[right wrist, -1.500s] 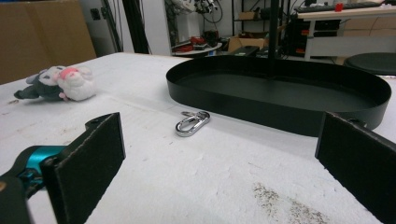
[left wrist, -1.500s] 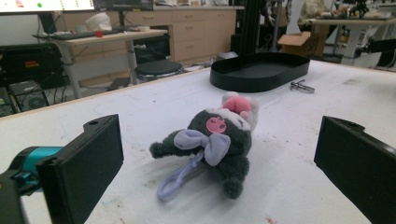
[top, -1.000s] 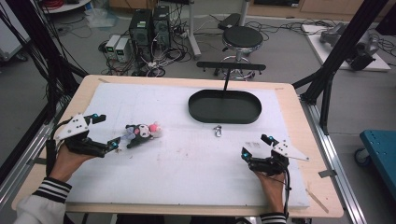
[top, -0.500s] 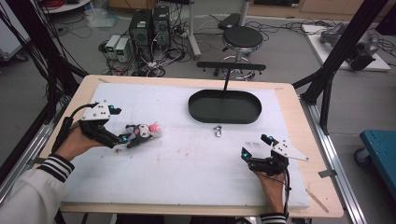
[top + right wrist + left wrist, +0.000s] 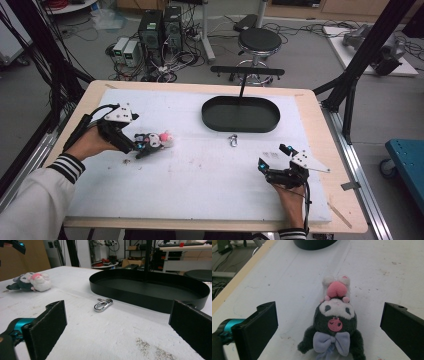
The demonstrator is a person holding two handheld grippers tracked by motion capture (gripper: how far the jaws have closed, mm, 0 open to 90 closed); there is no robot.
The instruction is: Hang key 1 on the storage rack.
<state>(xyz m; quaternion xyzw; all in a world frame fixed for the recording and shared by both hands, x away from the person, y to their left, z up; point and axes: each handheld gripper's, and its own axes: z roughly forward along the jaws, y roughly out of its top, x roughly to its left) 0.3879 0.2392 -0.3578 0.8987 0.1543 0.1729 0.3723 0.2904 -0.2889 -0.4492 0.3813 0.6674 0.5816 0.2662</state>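
Left gripper wide open around plush toy near bench left edge, jaws not touching; right gripper wide open

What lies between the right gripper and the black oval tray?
A small metal clip lies on the white table cover between the right gripper and the black oval tray, seen in the right gripper view.

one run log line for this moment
left claw: open, straddling plush toy | right claw: open, idle, facing carabiner | oval tray: empty

black oval tray, silver carabiner, stool
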